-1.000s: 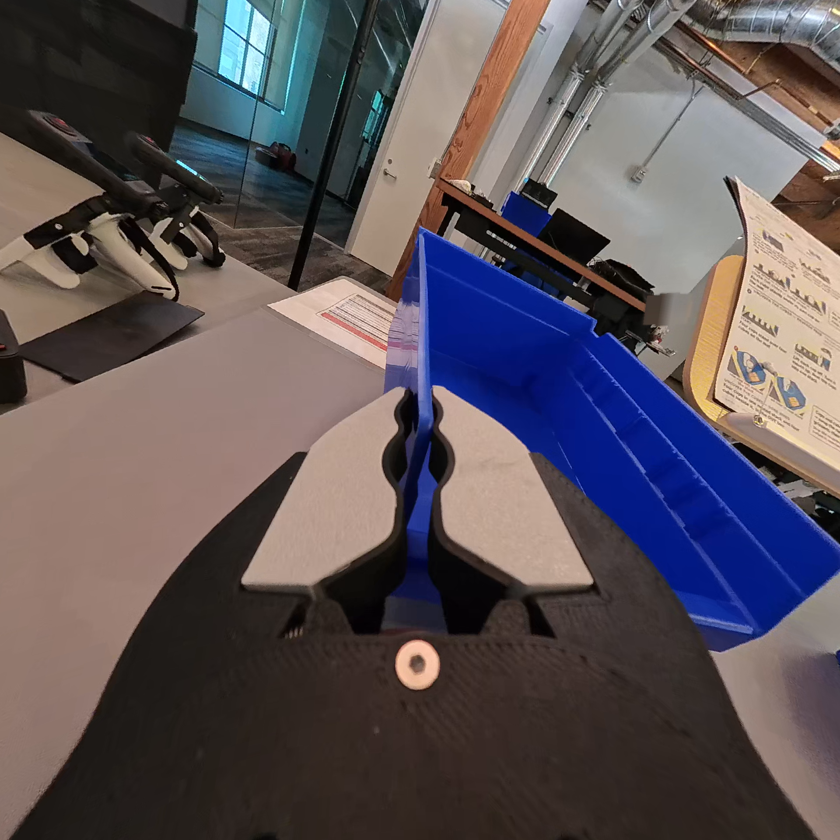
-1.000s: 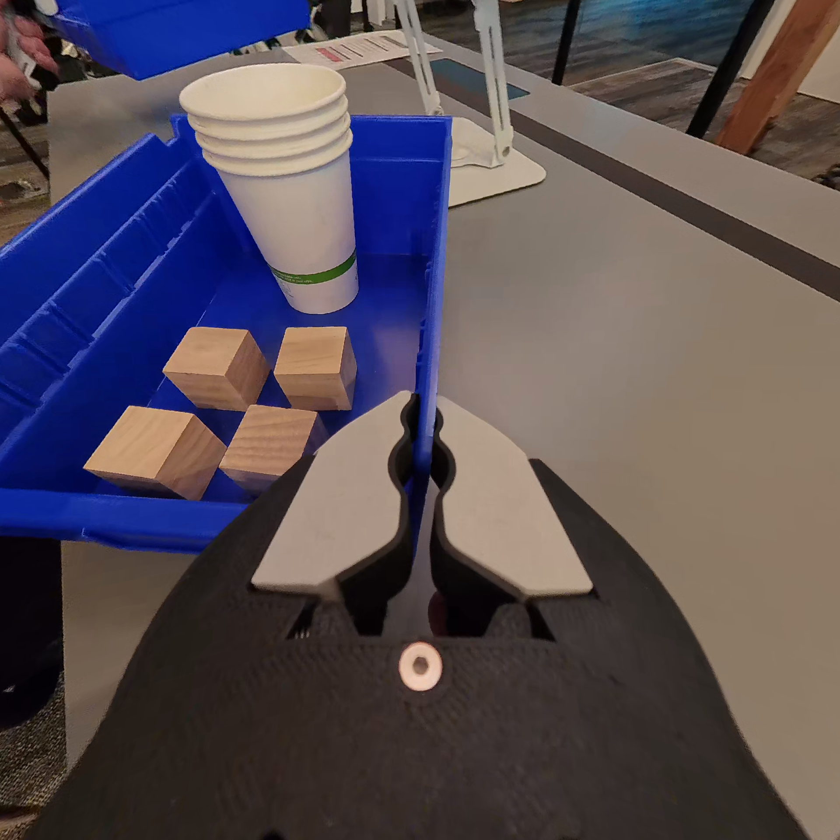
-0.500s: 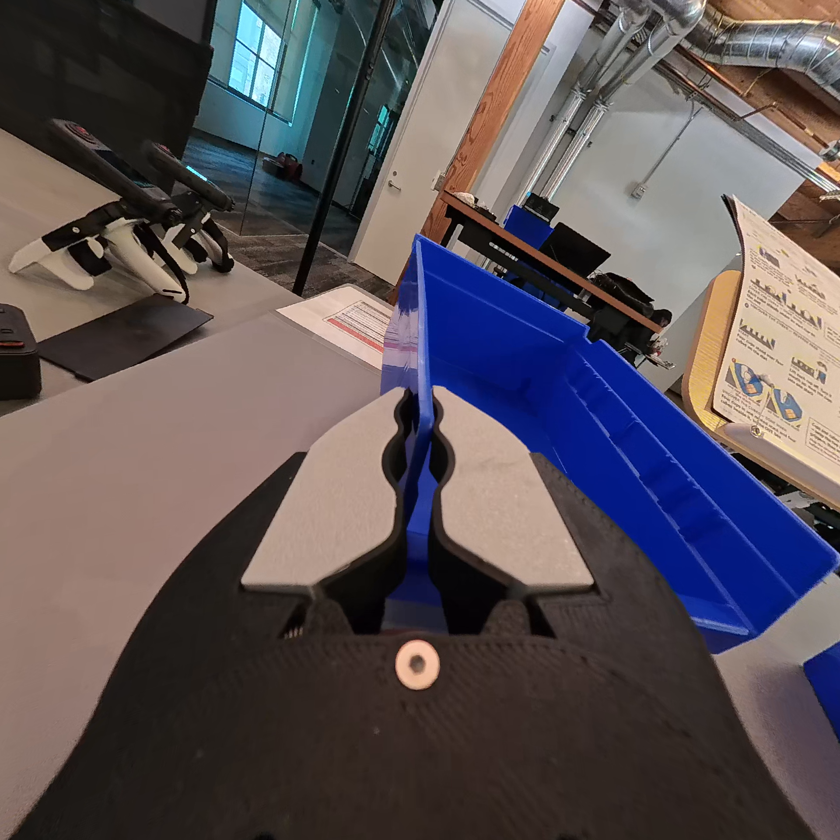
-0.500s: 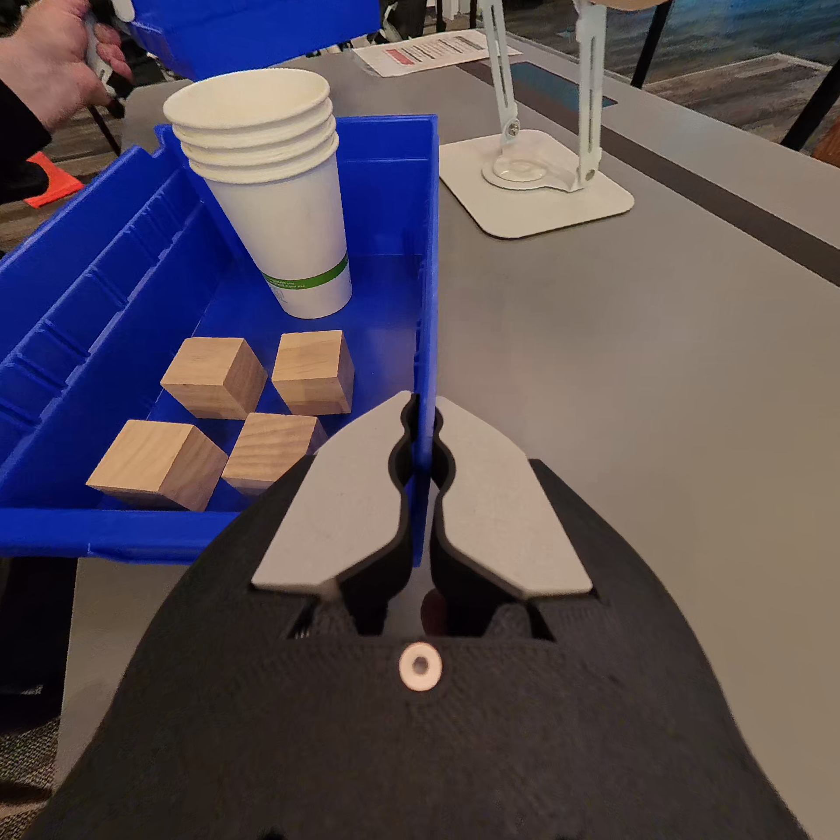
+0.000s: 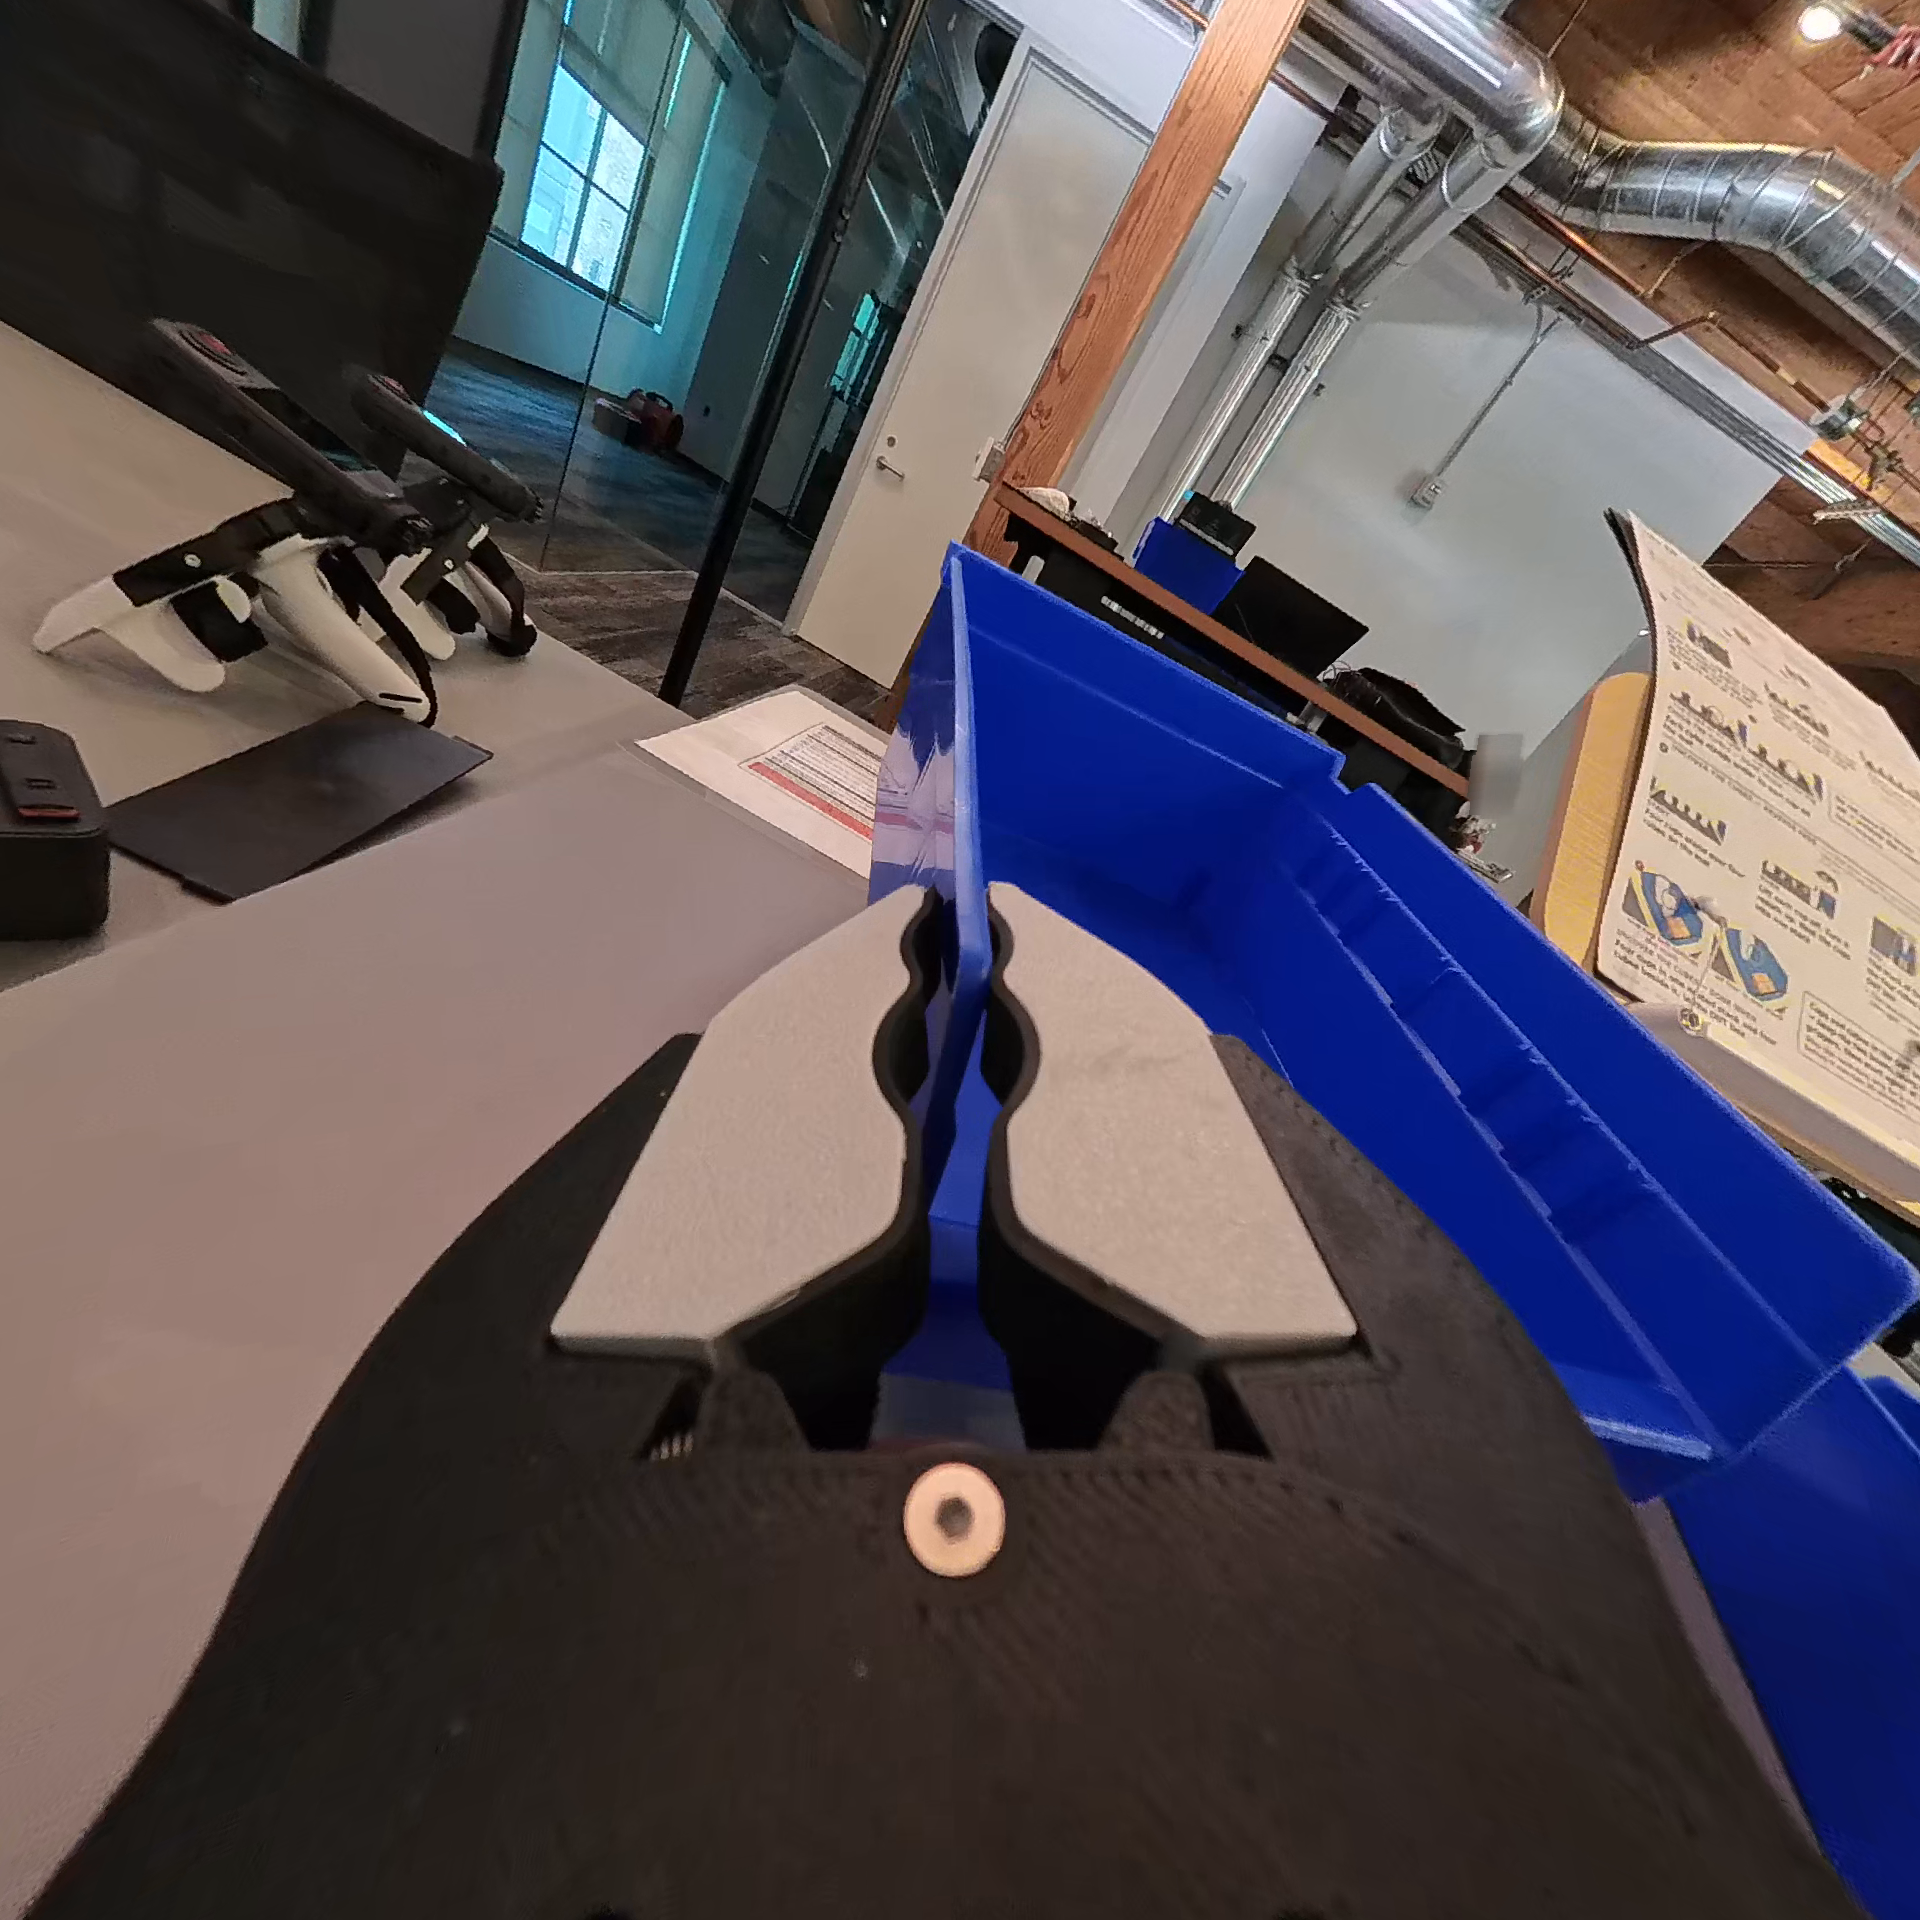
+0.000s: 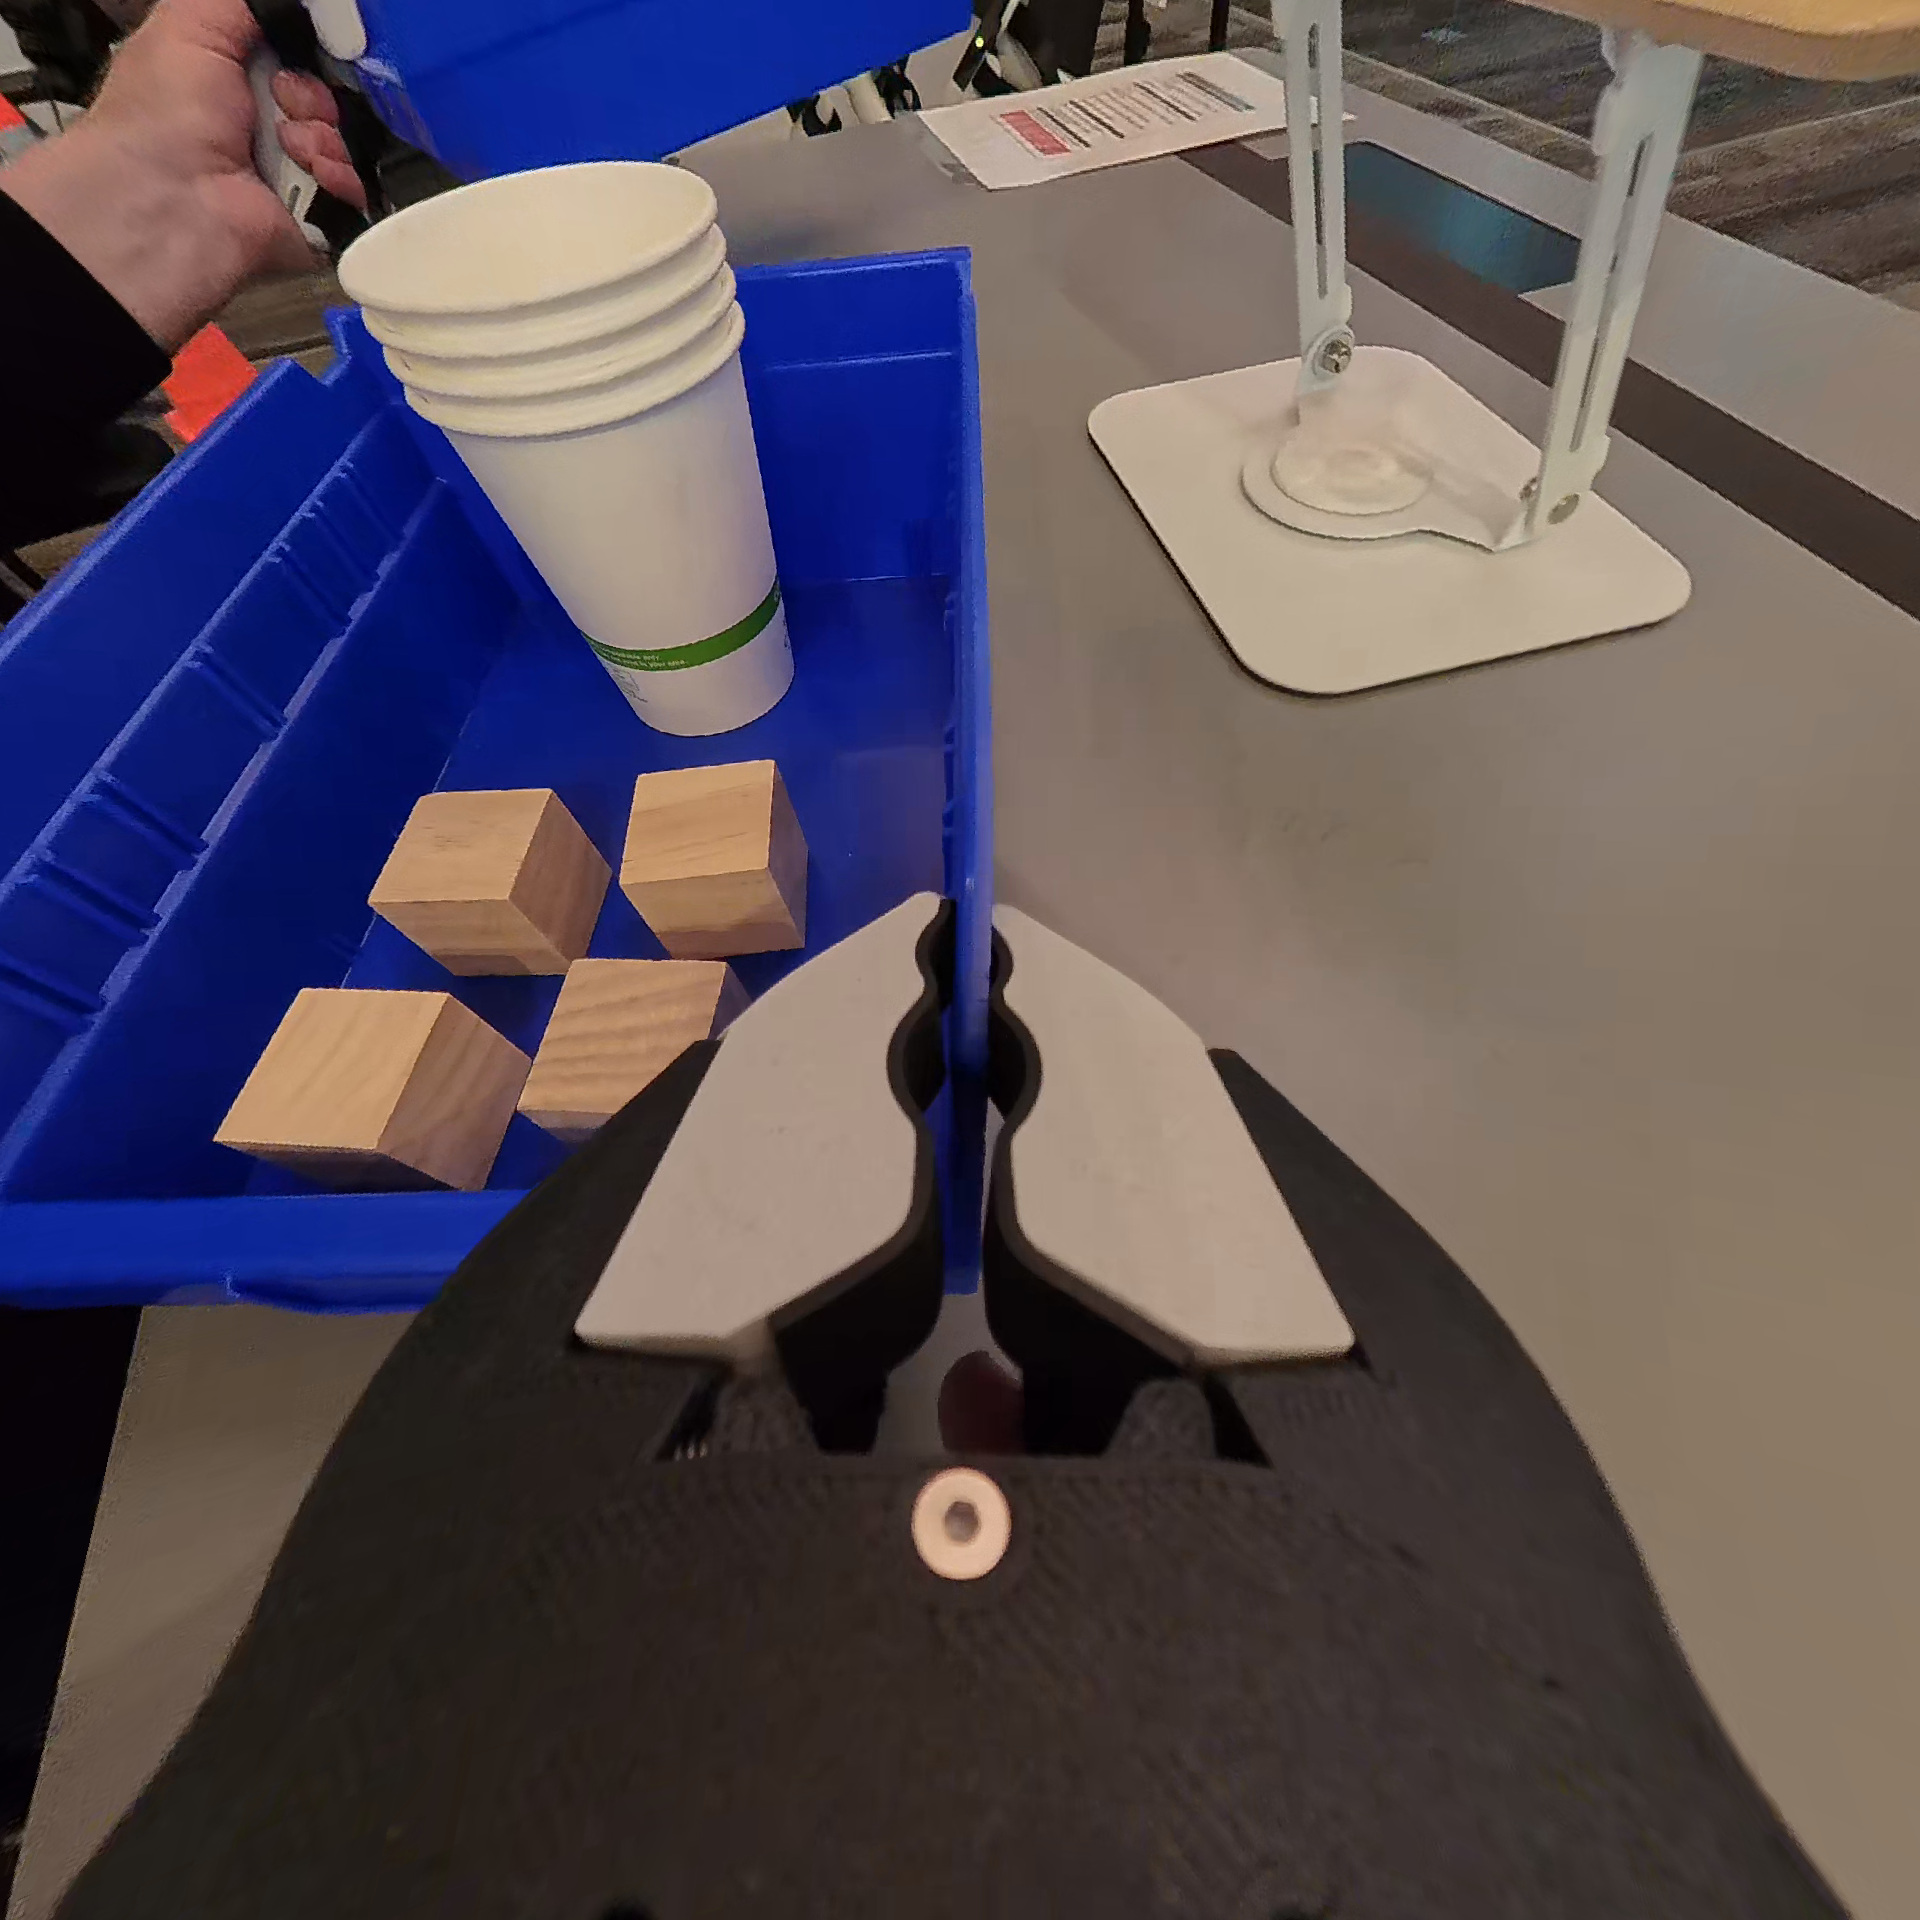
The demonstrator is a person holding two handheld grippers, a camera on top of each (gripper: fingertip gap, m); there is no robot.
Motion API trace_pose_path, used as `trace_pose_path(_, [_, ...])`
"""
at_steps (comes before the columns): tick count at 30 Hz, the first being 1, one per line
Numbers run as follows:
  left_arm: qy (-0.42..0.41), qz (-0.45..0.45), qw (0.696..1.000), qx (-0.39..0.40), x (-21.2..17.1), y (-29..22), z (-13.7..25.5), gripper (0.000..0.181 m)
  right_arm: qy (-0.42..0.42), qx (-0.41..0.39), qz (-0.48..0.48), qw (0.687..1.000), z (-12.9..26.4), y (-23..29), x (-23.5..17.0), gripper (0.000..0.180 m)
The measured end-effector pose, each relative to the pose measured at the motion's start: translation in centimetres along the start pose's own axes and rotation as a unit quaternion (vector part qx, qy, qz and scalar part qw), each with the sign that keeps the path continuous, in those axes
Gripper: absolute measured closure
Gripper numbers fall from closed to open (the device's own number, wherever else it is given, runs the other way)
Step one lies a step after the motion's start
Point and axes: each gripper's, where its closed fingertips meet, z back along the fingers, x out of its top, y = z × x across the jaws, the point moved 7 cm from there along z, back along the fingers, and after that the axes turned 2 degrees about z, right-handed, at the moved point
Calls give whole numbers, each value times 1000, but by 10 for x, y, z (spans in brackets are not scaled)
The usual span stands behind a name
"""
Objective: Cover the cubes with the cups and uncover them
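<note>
A white flat-based metal stand (image 6: 1455, 582) sits upper right on the grey tabletop (image 6: 1455, 1039). A printed paper sheet (image 6: 1112, 114) lies at top centre. Two black-and-white handheld controllers (image 5: 301, 582) rest upper left, beside a black mat (image 5: 301, 800).

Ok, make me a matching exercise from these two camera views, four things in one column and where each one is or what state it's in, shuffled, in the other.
Things
1. stack of paper cups
2. wooden cubes
3. right gripper
4. empty blue bin

Places or states
A. shut on the side wall of the bin with the cubes
B. lying loose on the bin floor, uncovered
C. clamped at its wall by the left gripper
D. standing upright, nested, at the far end of the bin

Pairs: 1-D, 2-B, 3-A, 4-C
</note>
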Motion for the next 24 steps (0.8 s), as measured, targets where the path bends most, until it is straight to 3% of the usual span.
trace_pose_path(24, [-56, 33, 997, 32, 27, 41, 22, 176, -3, -27, -17, 1000, -177, 13, 80, 177])
